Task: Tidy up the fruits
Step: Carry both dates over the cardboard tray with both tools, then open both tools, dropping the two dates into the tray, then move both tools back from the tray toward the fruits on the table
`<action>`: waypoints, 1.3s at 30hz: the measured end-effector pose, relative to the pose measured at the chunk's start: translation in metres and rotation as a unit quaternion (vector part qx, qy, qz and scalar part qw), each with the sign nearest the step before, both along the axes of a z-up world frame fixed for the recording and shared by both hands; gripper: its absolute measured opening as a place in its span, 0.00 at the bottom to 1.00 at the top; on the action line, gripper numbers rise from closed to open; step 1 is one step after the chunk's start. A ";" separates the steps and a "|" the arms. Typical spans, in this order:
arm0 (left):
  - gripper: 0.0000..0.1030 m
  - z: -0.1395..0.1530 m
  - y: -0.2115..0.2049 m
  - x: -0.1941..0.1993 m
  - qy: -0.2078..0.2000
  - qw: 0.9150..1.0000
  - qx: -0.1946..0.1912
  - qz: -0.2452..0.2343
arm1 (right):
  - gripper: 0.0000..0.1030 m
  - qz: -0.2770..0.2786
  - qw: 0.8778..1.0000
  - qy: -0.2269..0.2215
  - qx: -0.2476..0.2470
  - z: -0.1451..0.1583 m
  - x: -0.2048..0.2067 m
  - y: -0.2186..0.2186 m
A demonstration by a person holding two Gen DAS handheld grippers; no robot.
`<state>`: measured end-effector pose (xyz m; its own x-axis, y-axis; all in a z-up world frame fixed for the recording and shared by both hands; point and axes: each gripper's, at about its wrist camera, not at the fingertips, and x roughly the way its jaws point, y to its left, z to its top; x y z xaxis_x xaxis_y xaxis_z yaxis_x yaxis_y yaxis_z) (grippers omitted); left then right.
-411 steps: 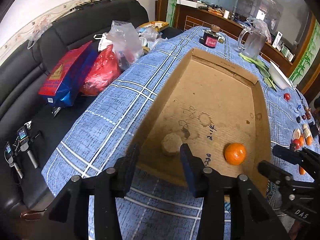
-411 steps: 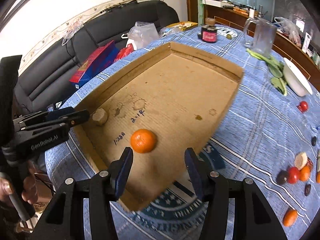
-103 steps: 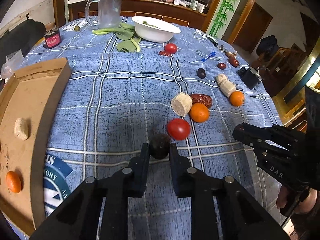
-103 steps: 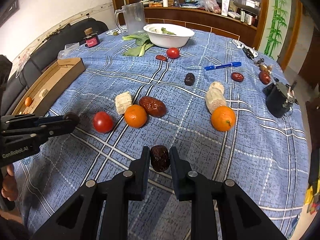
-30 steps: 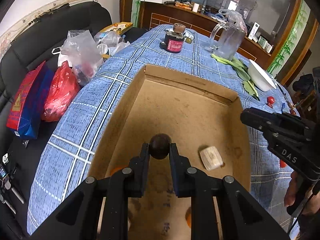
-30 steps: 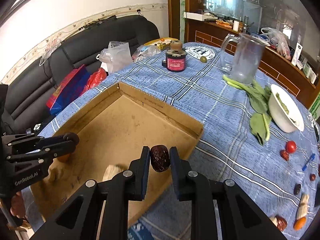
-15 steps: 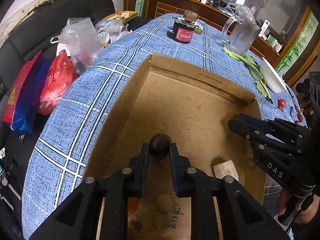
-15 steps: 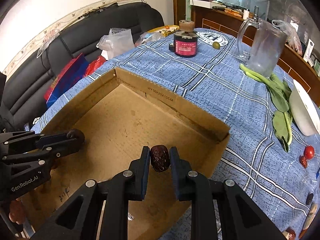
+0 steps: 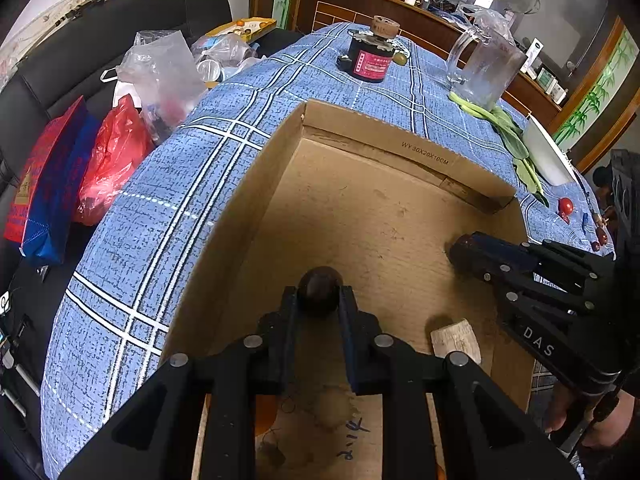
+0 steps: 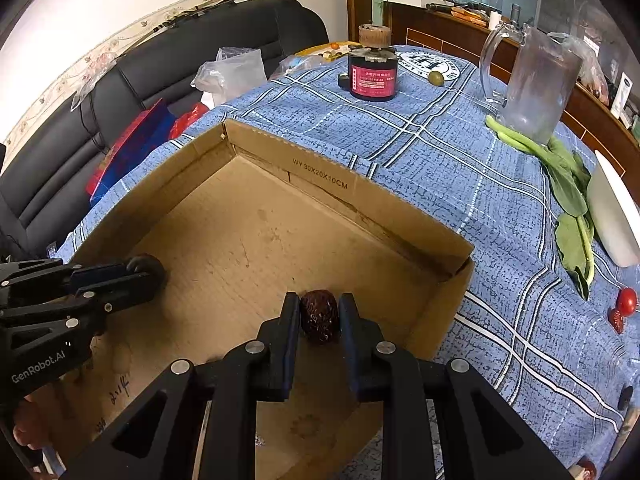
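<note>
Over the open cardboard box (image 9: 424,156) on the blue checked tablecloth (image 10: 460,160), both grippers hover with fruit pinched at their tips; the left gripper (image 9: 319,304) is closed on a smooth, dark round fruit (image 9: 320,288), and the right gripper (image 10: 319,312) is closed on a wrinkled, reddish-brown date (image 10: 319,315). Each fruit sits at the very ends of the fingers, so it can likely drop straight onto the box floor once the jaws part; the box seems to serve as the collecting place, which would explain why both hang inside its walls rather than over the cloth. A pale chunk (image 9: 456,340) already lies on the box floor near the right wall, and a sliver of orange (image 9: 264,408) shows under the left gripper; more small fruit, a red tomato (image 10: 627,300) among it, waits on the cloth well apart. The date looks shrivelled and matt; the dark fruit is glossier and rounder.
</note>
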<state>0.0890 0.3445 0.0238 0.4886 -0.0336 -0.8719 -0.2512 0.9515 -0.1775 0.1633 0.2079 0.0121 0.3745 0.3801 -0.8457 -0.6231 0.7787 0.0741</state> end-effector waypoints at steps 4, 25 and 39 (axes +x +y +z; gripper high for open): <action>0.19 0.000 0.000 -0.002 0.002 1.000 0.003 0.000 | 0.24 0.002 1.000 0.003 -0.002 0.000 -0.001 0.000; 0.44 0.030 -0.015 -0.036 -0.029 0.999 0.038 0.009 | 0.56 -0.025 0.999 -0.043 -0.001 0.035 -0.035 -0.020; 0.55 0.059 -0.024 -0.104 -0.069 0.992 0.082 0.059 | 0.56 -0.044 0.998 -0.055 0.003 0.061 -0.091 -0.083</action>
